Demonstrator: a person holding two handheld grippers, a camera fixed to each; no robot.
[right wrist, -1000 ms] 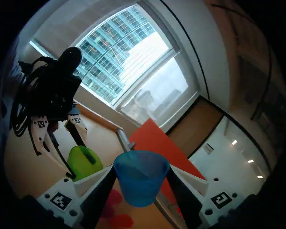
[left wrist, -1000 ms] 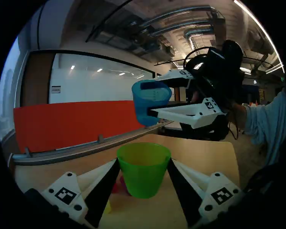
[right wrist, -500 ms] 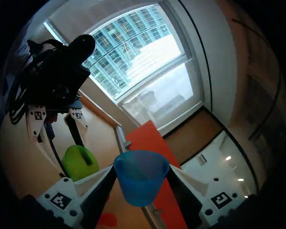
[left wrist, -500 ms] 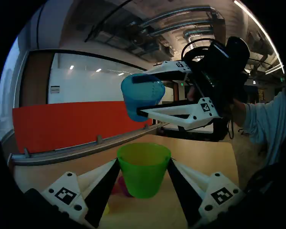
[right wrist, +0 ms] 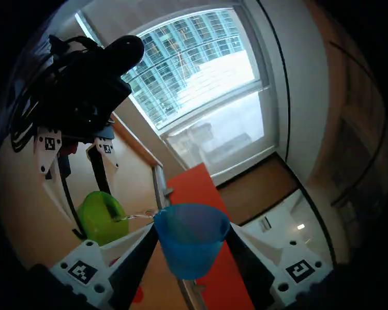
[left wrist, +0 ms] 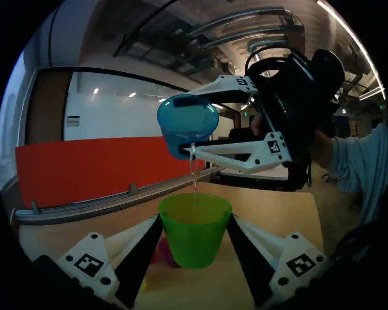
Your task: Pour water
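- A thin stream of water [left wrist: 193, 174] falls from the lip of the blue cup [left wrist: 188, 125] into the open mouth of the green cup [left wrist: 195, 232]
- In the right gripper view the stream [right wrist: 137, 216] shows as a fine line from the blue cup's rim across to the green cup [right wrist: 98, 219]
- The blue cup is tilted towards the camera in the left gripper view, with its lip lowest, and sits right above the green cup, apart from it
- The right gripper [right wrist: 192, 233] grasps the blue cup [right wrist: 191, 243], with one of the fingers [left wrist: 230, 155] pressed to each side
- The green cup stands upright, mouth up, between the left gripper's own fingers [left wrist: 142, 248]
- The left gripper [left wrist: 195, 223] clamps that cup from both sides
- I cannot tell whether the green cup's base touches the wooden surface [left wrist: 282, 206] or is held just over it
- A pale blue sleeve [left wrist: 359, 165] comes in from the right edge of the left gripper view, behind the right gripper
- An orange panel [left wrist: 90, 165] runs along the far edge of the surface
- In the right gripper view a large window [right wrist: 204, 67] lies beyond the left gripper [right wrist: 95, 219]
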